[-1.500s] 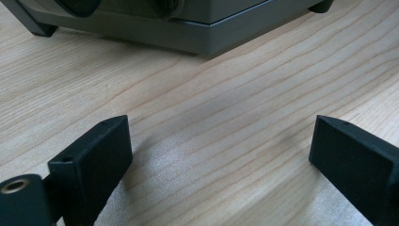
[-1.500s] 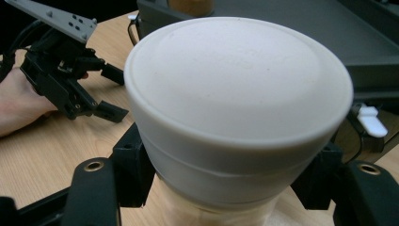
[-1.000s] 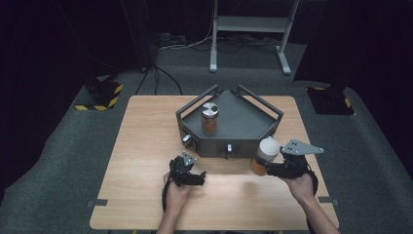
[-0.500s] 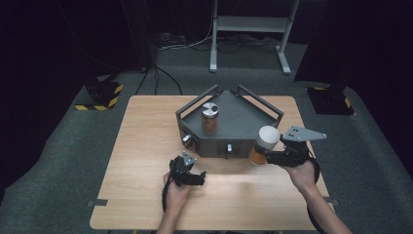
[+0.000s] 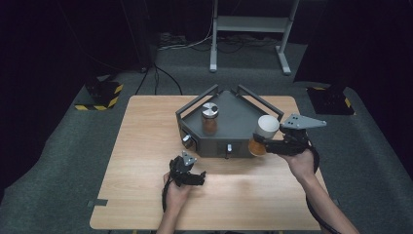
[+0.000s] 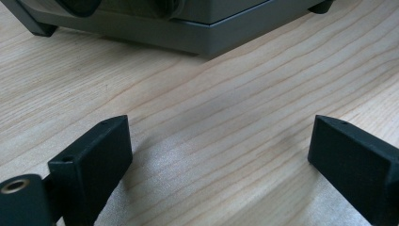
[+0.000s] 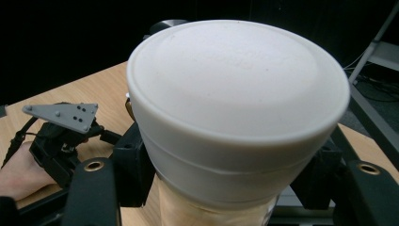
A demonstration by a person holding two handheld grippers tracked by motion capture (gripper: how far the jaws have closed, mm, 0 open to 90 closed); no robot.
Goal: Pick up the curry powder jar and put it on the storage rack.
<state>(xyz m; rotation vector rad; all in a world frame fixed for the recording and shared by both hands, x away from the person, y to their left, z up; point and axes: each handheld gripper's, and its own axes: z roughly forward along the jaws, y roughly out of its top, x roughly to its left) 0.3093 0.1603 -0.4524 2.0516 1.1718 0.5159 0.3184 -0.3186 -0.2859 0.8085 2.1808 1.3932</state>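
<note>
Two jars are in play: one with a white lid clamped in the right gripper at the right front corner of the grey tray, and one with a metal lid standing inside it. The left gripper rests on the wooden table, jaws wide apart. The held jar's amber body is mostly hidden below its lid; dark carpet and blackness surround the table.

Light wooden bench: one grey angular tray standing near the far edge, centre-right; left gripper resting near the near edge.
</note>
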